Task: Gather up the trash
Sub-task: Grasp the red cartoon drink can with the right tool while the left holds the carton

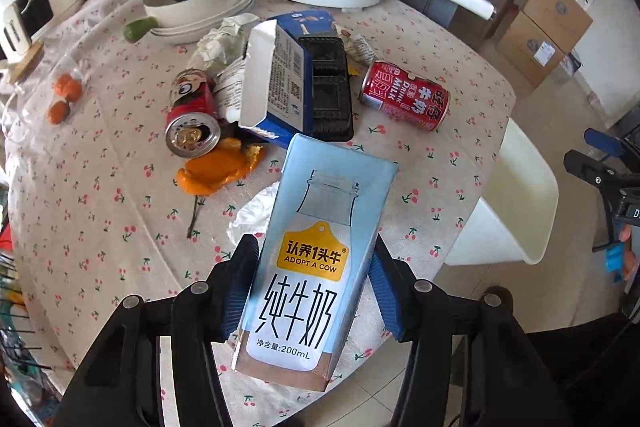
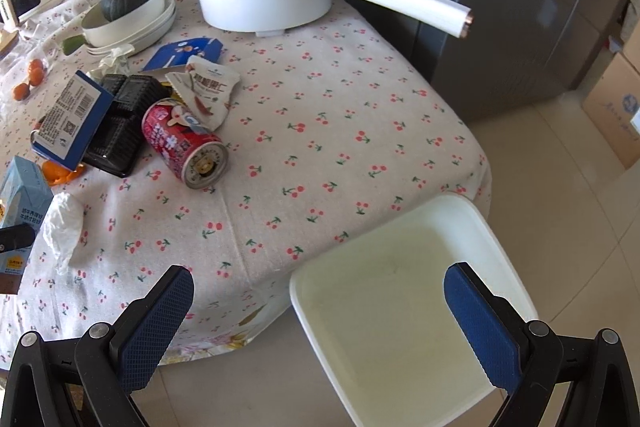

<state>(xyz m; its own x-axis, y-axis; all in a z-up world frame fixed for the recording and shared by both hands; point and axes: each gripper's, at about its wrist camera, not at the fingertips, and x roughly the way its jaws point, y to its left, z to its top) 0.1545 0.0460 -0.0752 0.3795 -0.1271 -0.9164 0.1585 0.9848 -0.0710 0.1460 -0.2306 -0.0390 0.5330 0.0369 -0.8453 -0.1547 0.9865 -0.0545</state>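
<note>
Step in hand: judged to be carrying one piece of trash off the desk [image 2: 320,131] toward the white bin [image 2: 404,311].
Left claw [image 1: 312,287]: closed on the milk carton [image 1: 320,247]; both blue pads pressed its side faces at about mid-height, and the carton sat clear of the cloth.
Right claw [image 2: 320,323]: wide, nothing between the pads; it hung over the near desk edge and the bin's mouth.
Carton, long axis: ran along the left claw's pointing line, top end away from the wrist toward the desk's middle, base end nearest the camera. Printed front faced the camera; the carton leaned slightly, top to the left in that view.
Carton, from the right wrist view: at the far left edge [image 2: 24,195], well apart from the right claw, just beside a crumpled white tissue [image 2: 64,227].
Bin, relation to carton: stood on the floor against the desk's right edge, to the right of the held carton and lower in the left wrist view [image 1: 516,203]. It looked empty.
Nearer hand: the right claw was nearer the bin, but the left one had the load.
Next move, judged: swing the left claw right, past the desk edge, then release over the bin's opening.
Risk, judged: the right claw partly occupied the space above the bin.
Left on desk: red milk can [image 2: 188,147], second red can [image 1: 192,115], blue box [image 1: 276,79], black tray [image 1: 330,87], snack wrapper [image 2: 208,91], orange peel [image 1: 220,171].
</note>
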